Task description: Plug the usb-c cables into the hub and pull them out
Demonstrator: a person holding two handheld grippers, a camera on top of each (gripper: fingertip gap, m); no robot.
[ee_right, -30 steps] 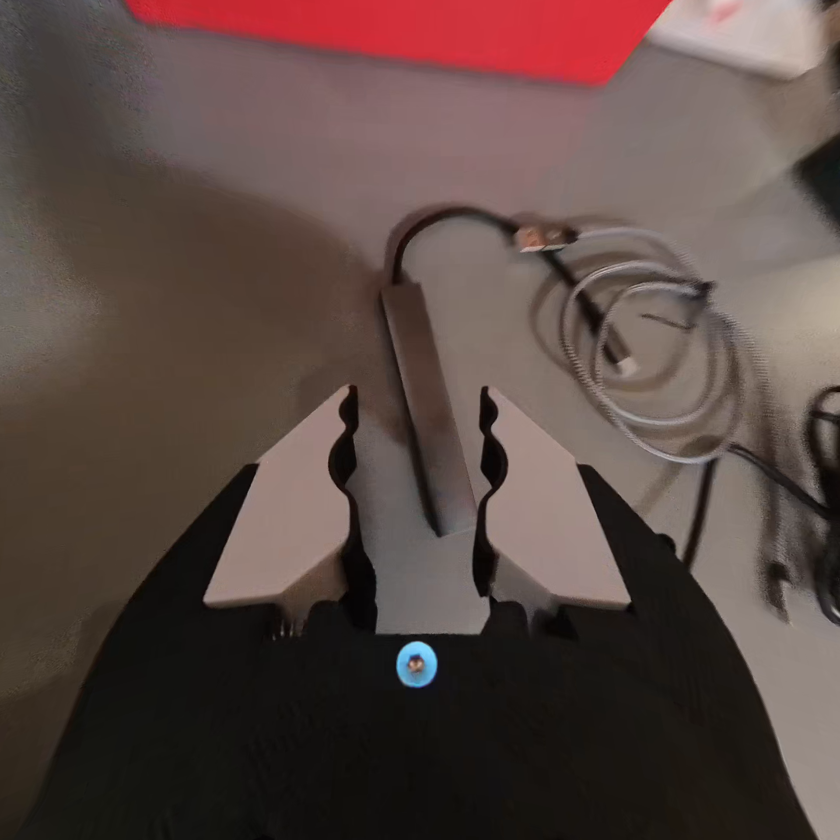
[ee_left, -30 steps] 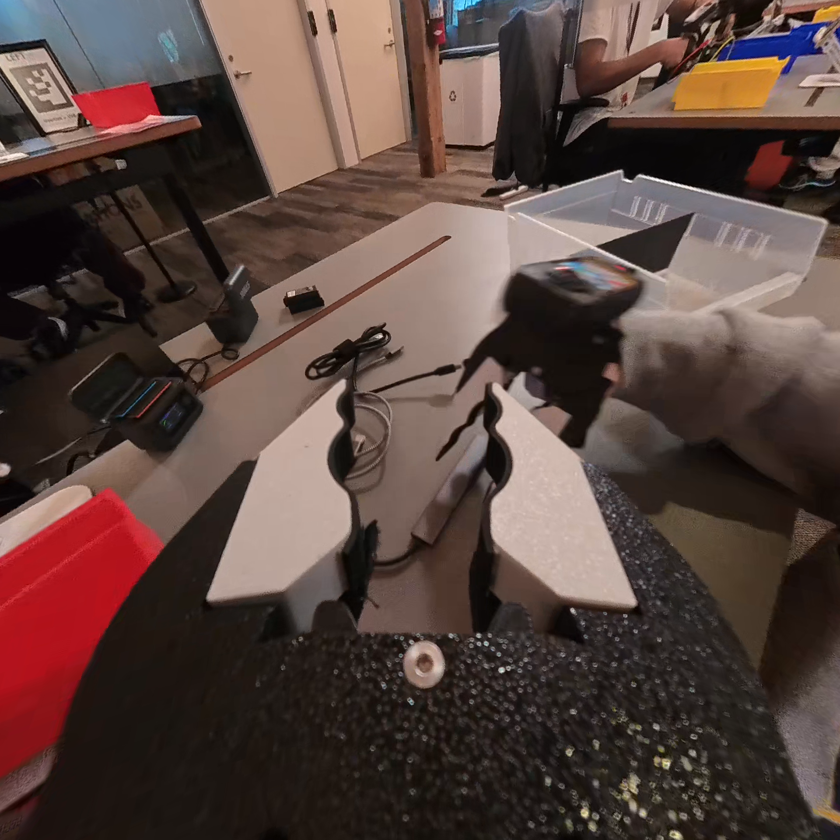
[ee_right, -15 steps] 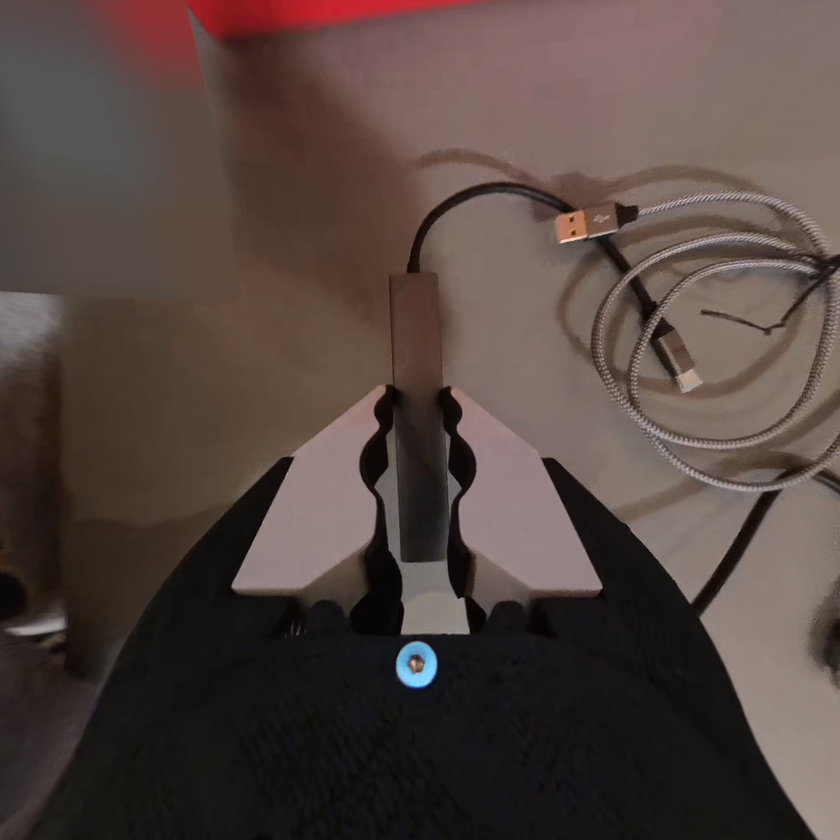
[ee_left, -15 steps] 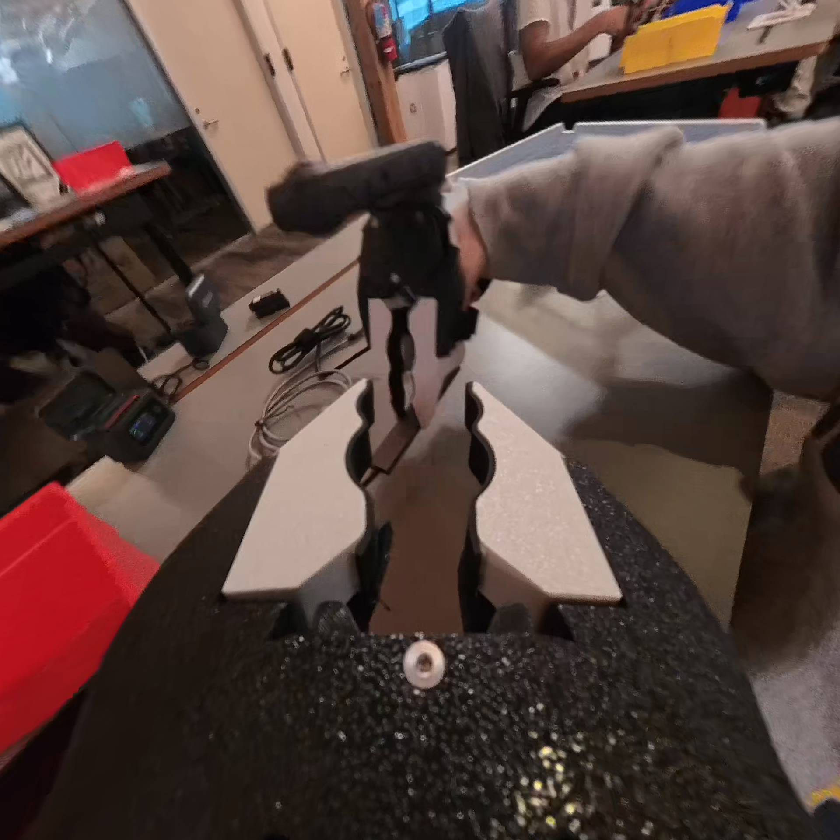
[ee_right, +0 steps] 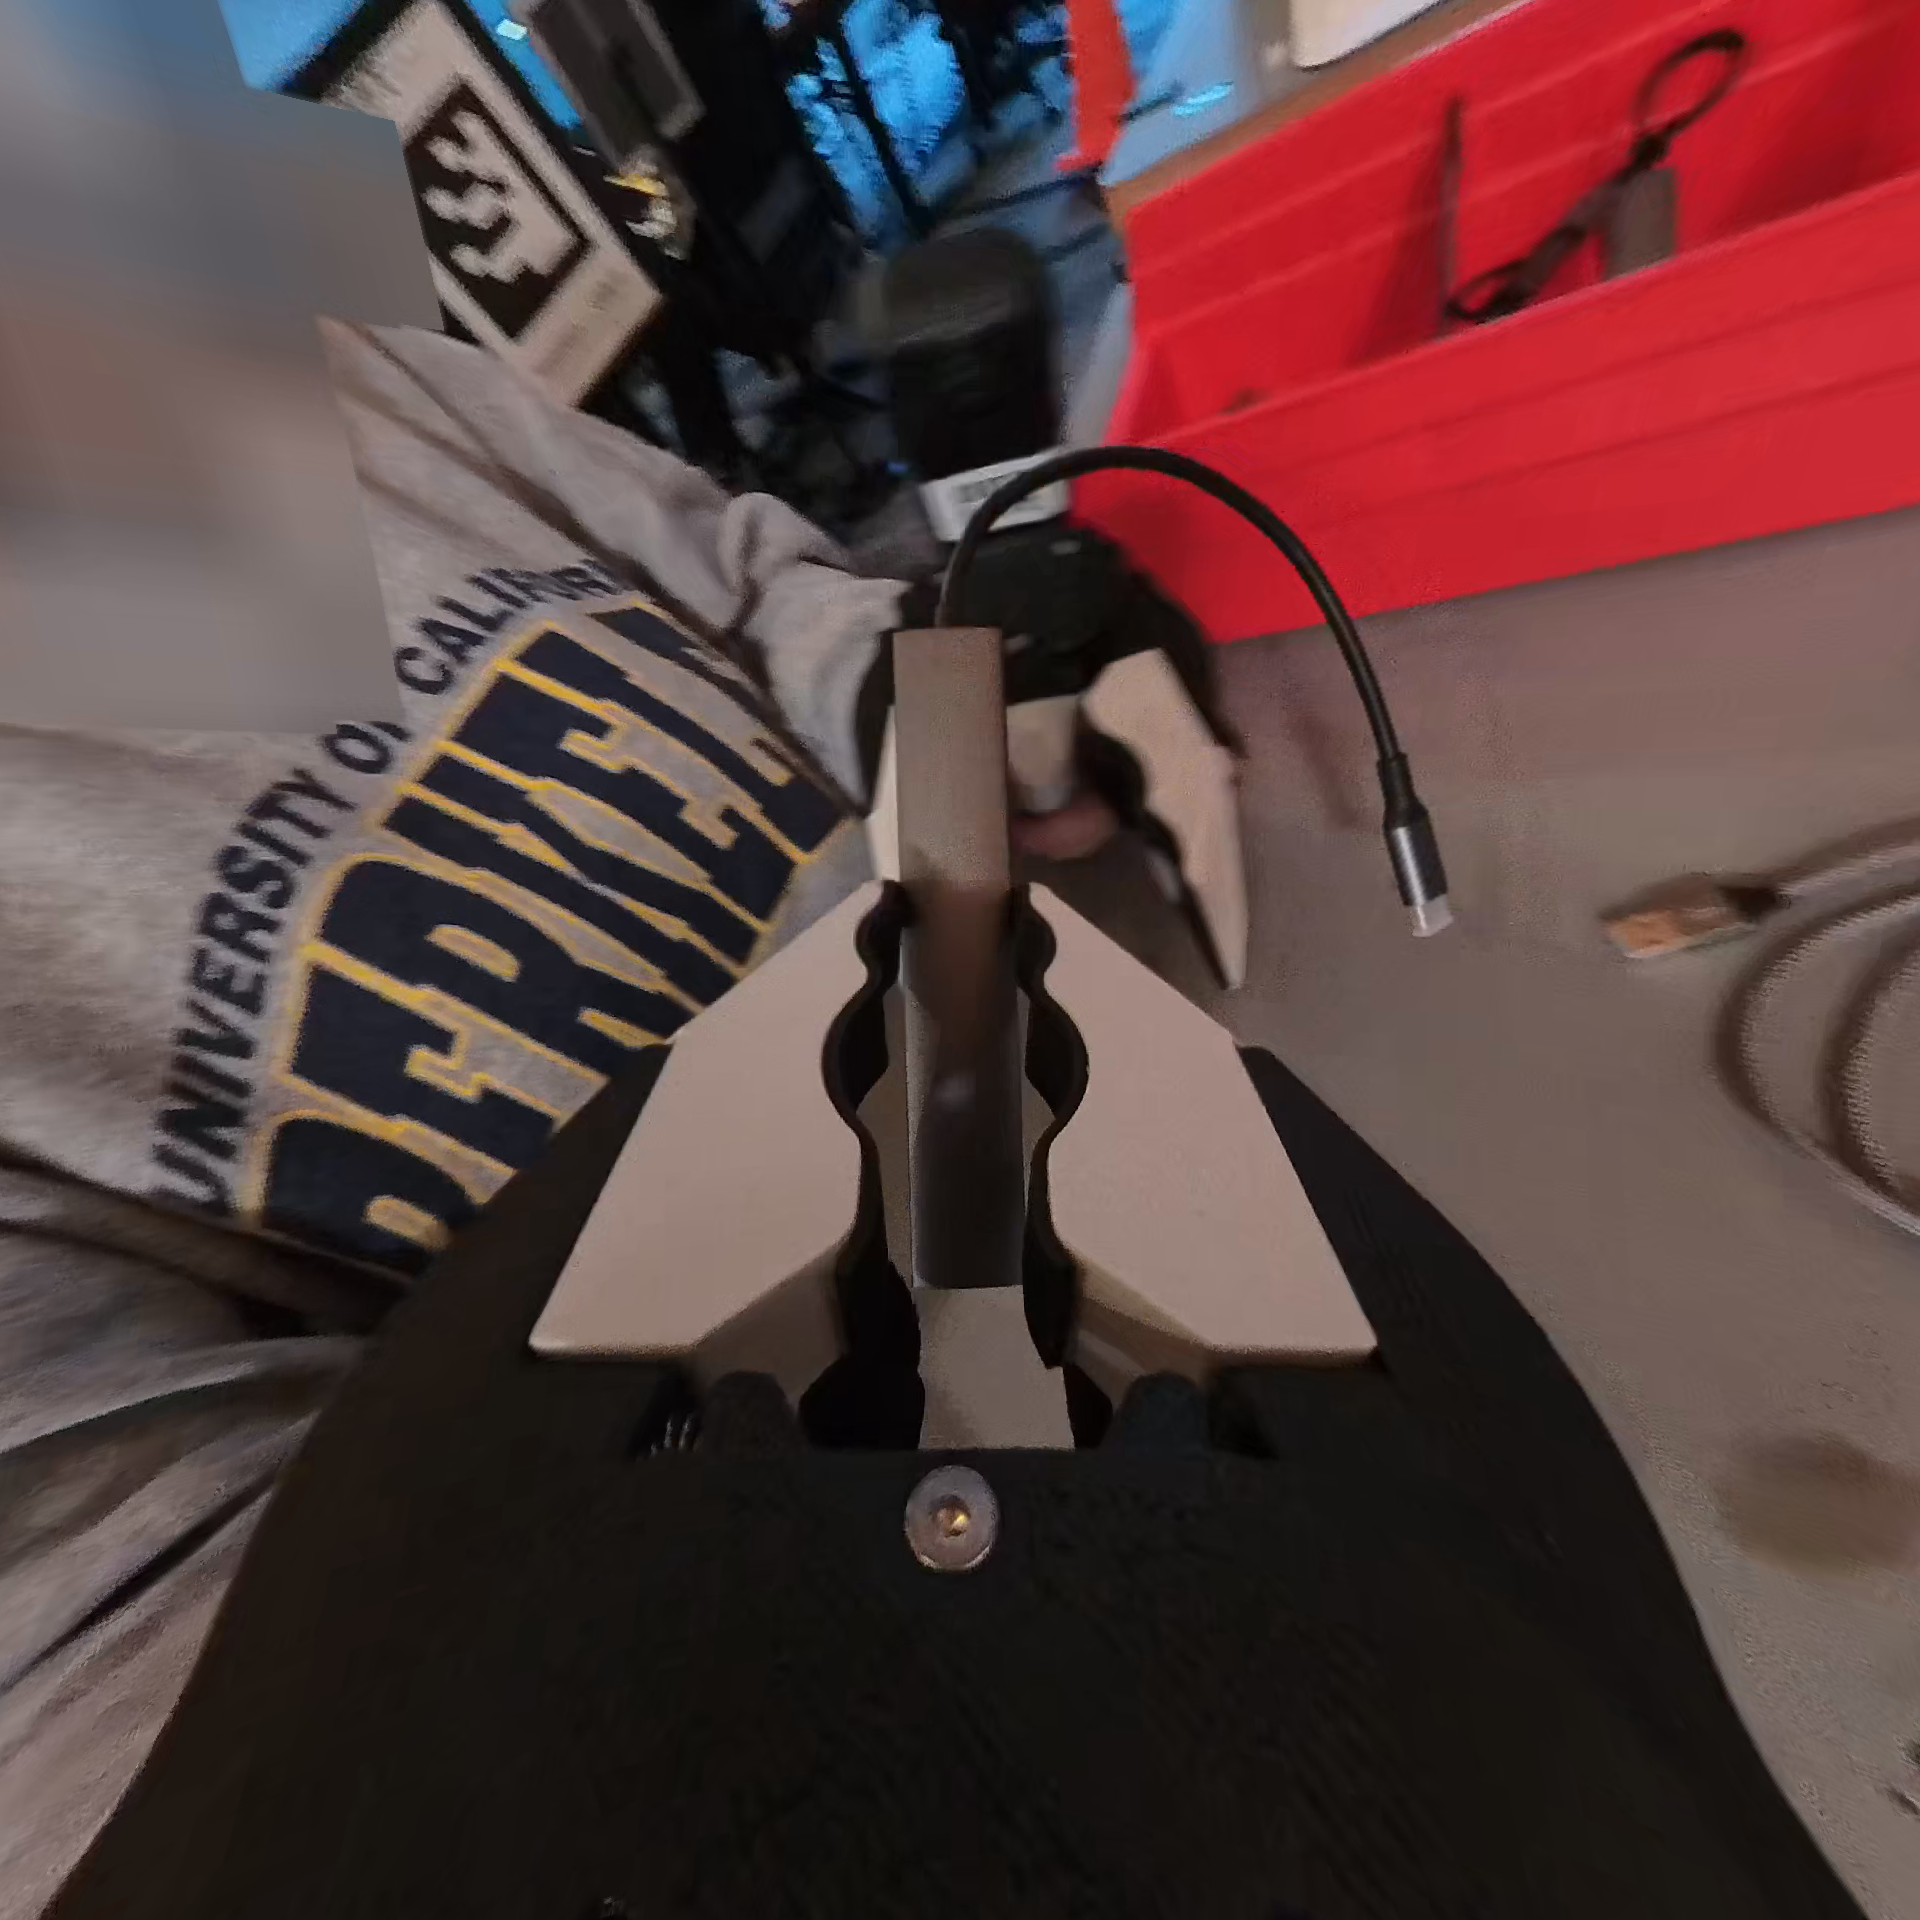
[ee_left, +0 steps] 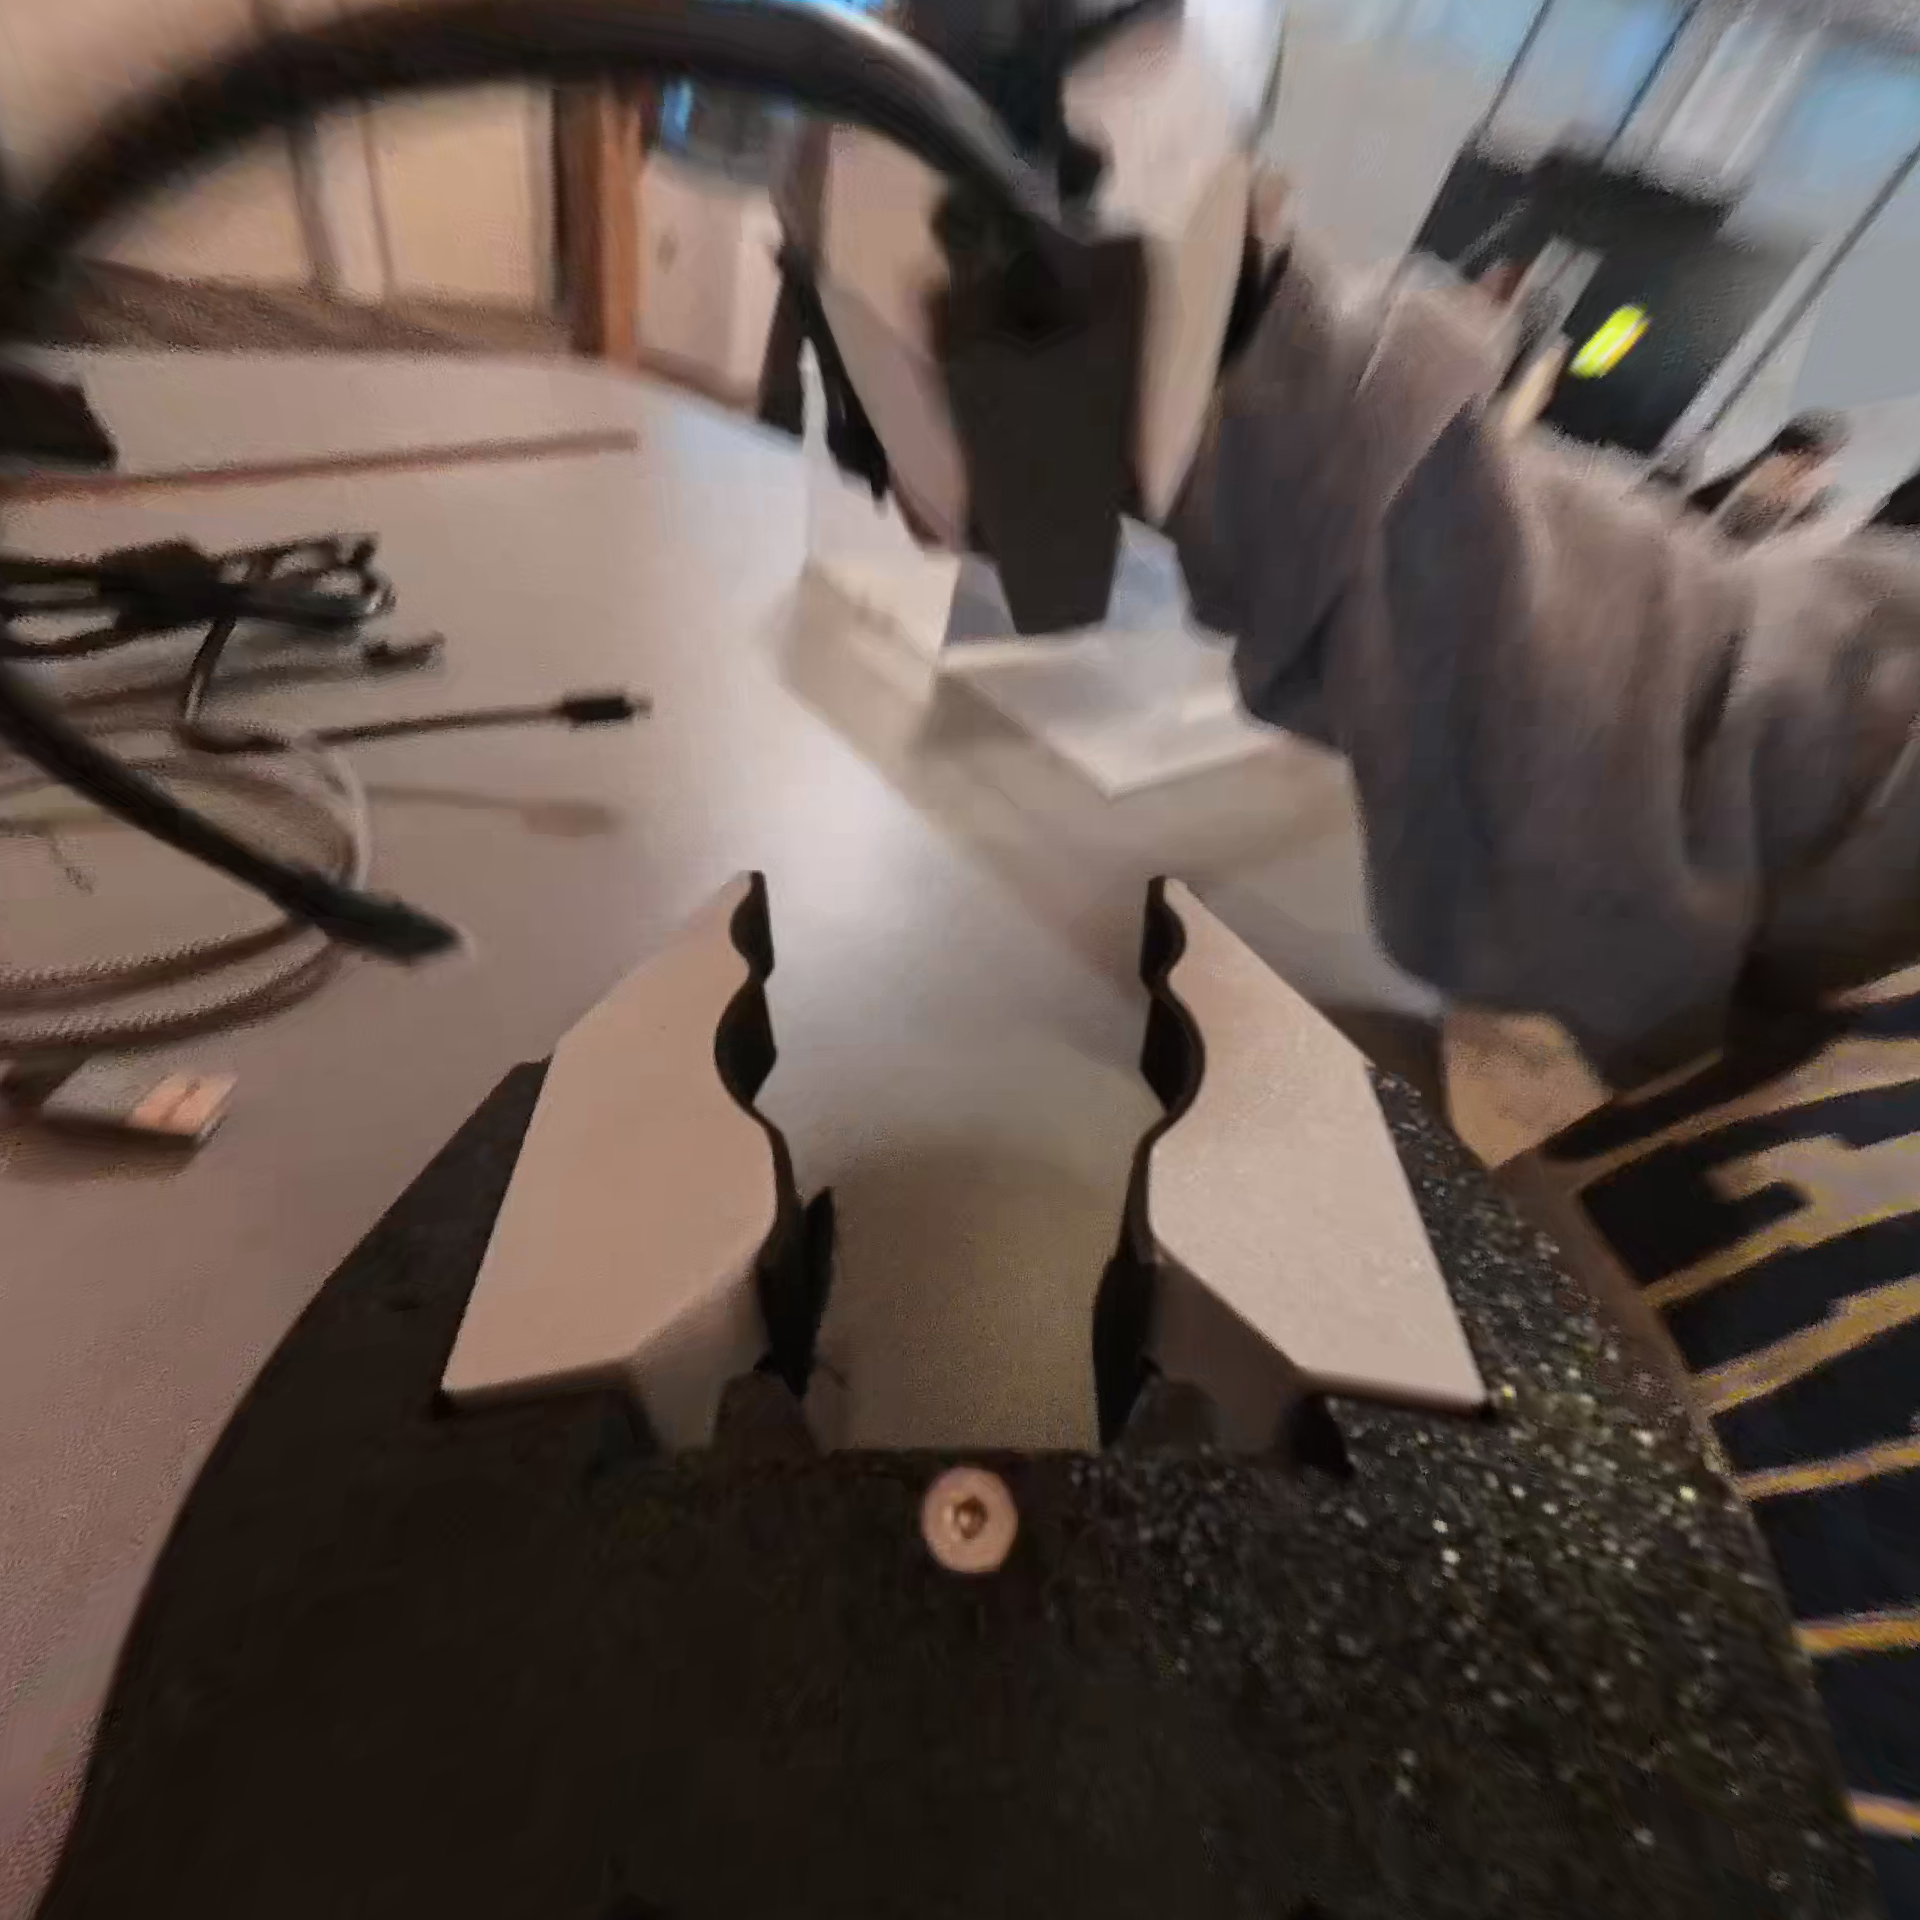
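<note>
Right gripper (ee_right: 956,1049) pinches the USB hub (ee_right: 951,831) by its near end, lifted clear of the table (ee_right: 1558,1039). Hub's long axis runs straight out along my fingers, far end pointing away toward my sweatshirt (ee_right: 364,883); its pigtail cable (ee_right: 1278,540) arcs right, plug (ee_right: 1418,868) hanging free. Left gripper (ee_left: 956,987) spread, empty. Beyond, loose cables (ee_left: 208,623) lie on the table. Nothing plugged yet, I judge; every insertion and pull-out remains.
</note>
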